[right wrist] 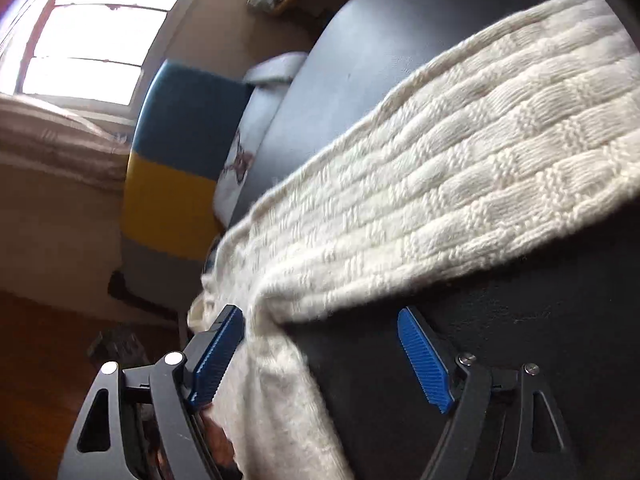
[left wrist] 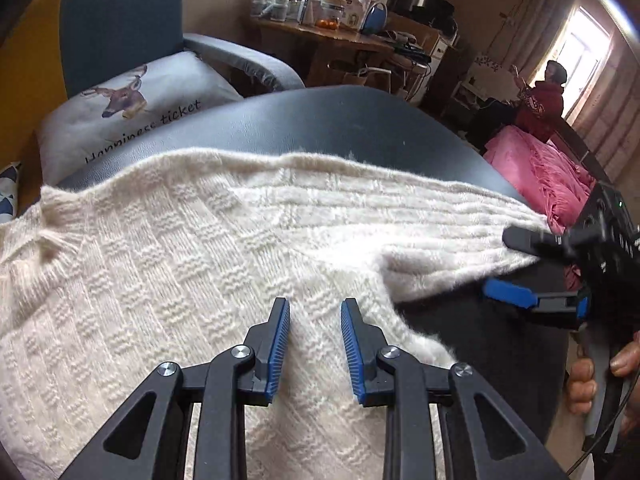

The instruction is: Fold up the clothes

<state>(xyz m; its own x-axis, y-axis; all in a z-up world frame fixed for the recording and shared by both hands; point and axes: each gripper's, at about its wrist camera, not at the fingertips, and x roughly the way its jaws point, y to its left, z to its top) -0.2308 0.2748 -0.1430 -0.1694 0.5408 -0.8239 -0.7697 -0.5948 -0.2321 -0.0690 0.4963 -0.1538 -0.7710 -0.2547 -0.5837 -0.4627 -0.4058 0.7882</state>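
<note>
Two tongs gape unclenched: sweater sleeve point(left wrist: 420, 220) runs lengthwise toward the right tongs point(left wrist: 500, 264), nearer than the left tongs point(left wrist: 315, 308).

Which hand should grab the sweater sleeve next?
Probably the right. The right gripper is at the sleeve end, jaws open around it. The left gripper hovers over the sweater body, farther from the sleeve.

Cream knit sweater point(left wrist: 168, 264), seemingly spread flat

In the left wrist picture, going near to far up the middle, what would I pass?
Left hand-held gripper → cream knitted sweater → dark grey leather tabletop → cluttered wooden desk.
</note>
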